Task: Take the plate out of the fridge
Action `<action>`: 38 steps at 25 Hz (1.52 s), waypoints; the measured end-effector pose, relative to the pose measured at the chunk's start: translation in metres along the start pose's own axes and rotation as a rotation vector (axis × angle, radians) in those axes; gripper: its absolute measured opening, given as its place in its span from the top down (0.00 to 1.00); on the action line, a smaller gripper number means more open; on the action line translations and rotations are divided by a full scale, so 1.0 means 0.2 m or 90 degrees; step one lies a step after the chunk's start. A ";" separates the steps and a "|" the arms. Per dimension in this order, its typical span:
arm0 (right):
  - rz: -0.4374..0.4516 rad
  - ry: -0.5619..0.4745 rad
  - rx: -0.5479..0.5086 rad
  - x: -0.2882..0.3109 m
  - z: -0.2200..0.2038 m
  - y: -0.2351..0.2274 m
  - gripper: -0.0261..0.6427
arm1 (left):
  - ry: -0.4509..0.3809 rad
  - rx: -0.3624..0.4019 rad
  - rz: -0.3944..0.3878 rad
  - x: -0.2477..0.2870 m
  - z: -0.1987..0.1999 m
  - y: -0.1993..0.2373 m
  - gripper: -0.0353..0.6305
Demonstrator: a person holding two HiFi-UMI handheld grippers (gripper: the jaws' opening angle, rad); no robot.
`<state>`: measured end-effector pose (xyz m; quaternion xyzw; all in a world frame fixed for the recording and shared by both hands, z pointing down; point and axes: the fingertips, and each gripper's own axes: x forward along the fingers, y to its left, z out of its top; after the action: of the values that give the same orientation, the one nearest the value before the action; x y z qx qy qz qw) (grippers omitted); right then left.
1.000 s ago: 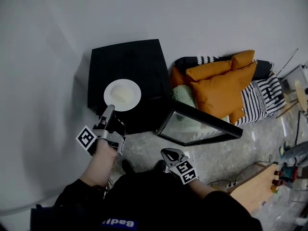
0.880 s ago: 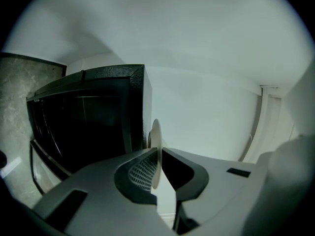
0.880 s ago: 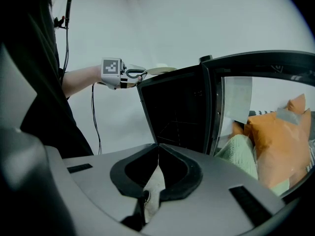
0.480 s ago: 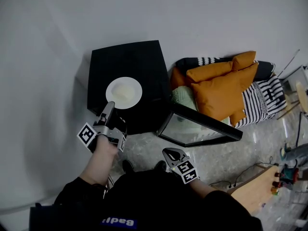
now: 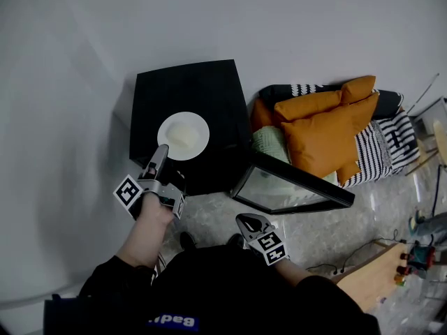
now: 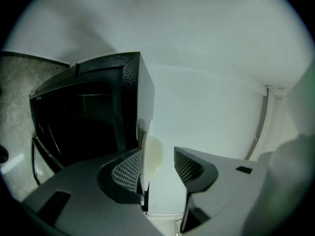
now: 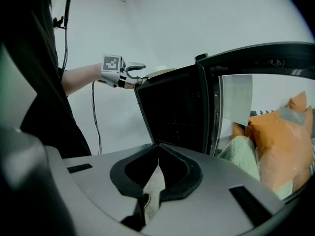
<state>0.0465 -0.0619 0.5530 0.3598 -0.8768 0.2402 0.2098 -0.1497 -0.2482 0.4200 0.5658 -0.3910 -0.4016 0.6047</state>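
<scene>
Plate (image 5: 183, 136) out of fridge (image 5: 192, 89), lying flat on its black top, near front edge. Left gripper (image 5: 162, 152) jaws opening, spread wide; plate rim between them, one pad clear of it, no squeeze on it. Right gripper (image 5: 246, 223) jaws closed, empty, low beside open fridge door (image 5: 293, 187). Step in hand, as I judge: release after set-down, task near done. Next move calls for left gripper to back straight off without nudging plate toward edge; door perhaps left to shut.
</scene>
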 end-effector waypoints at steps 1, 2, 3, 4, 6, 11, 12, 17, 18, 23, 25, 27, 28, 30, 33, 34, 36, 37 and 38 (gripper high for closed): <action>0.000 0.000 -0.001 0.00 0.00 0.00 0.94 | 0.003 0.003 0.003 0.00 0.00 0.00 0.66; -0.001 0.000 -0.002 0.00 0.00 0.00 0.94 | 0.005 0.008 0.007 0.00 -0.01 0.00 0.66; -0.001 0.000 -0.002 0.00 0.00 0.00 0.94 | 0.008 0.013 0.011 0.01 -0.01 0.00 0.66; -0.001 0.000 -0.001 0.00 0.00 0.00 0.94 | 0.010 0.018 0.014 0.01 -0.01 0.00 0.66; 0.000 0.000 0.000 0.00 0.01 -0.01 0.94 | 0.014 0.024 0.015 0.01 -0.01 0.00 0.65; 0.002 0.000 0.001 0.01 0.01 -0.02 0.94 | 0.031 0.027 0.014 -0.01 -0.04 0.00 0.65; 0.002 0.000 0.002 0.01 0.01 -0.02 0.94 | 0.037 0.027 0.013 -0.03 -0.05 0.00 0.65; 0.004 0.003 0.004 0.02 0.00 -0.02 0.94 | 0.068 0.010 0.014 -0.08 -0.16 0.04 0.66; 0.004 0.003 0.006 0.03 0.00 -0.02 0.94 | 0.074 0.012 0.013 -0.08 -0.18 0.05 0.67; 0.001 0.003 0.011 0.02 -0.01 -0.01 0.94 | 0.084 0.022 0.024 -0.06 -0.22 0.08 0.94; -0.001 0.003 0.011 0.01 -0.02 -0.01 0.94 | 0.083 0.024 0.018 -0.05 -0.22 0.07 0.94; -0.003 0.004 0.013 -0.01 -0.03 0.00 0.94 | 0.083 0.027 0.014 -0.04 -0.23 0.07 0.94; -0.005 0.004 0.013 -0.01 -0.04 0.00 0.94 | 0.082 0.027 0.013 -0.04 -0.23 0.07 0.94; -0.007 0.005 0.015 -0.02 -0.04 -0.01 0.94 | 0.079 0.028 0.010 -0.03 -0.23 0.07 0.94; -0.009 0.006 0.016 -0.03 -0.06 -0.01 0.94 | 0.076 0.035 0.004 0.00 -0.22 0.08 0.94; -0.009 0.006 0.015 -0.03 -0.06 -0.01 0.94 | 0.075 0.038 0.003 0.01 -0.21 0.08 0.94; -0.007 0.007 0.011 -0.04 -0.06 0.00 0.94 | 0.071 0.043 0.001 0.03 -0.20 0.08 0.94; -0.006 0.006 0.008 -0.04 -0.06 0.00 0.94 | 0.070 0.044 -0.003 0.03 -0.20 0.08 0.94; -0.005 0.006 0.004 -0.04 -0.06 0.01 0.94 | 0.070 0.044 -0.007 0.03 -0.20 0.08 0.94</action>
<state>0.0532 -0.0496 0.5574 0.3625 -0.8737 0.2441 0.2136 -0.1088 -0.2385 0.4335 0.6099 -0.3677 -0.3593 0.6031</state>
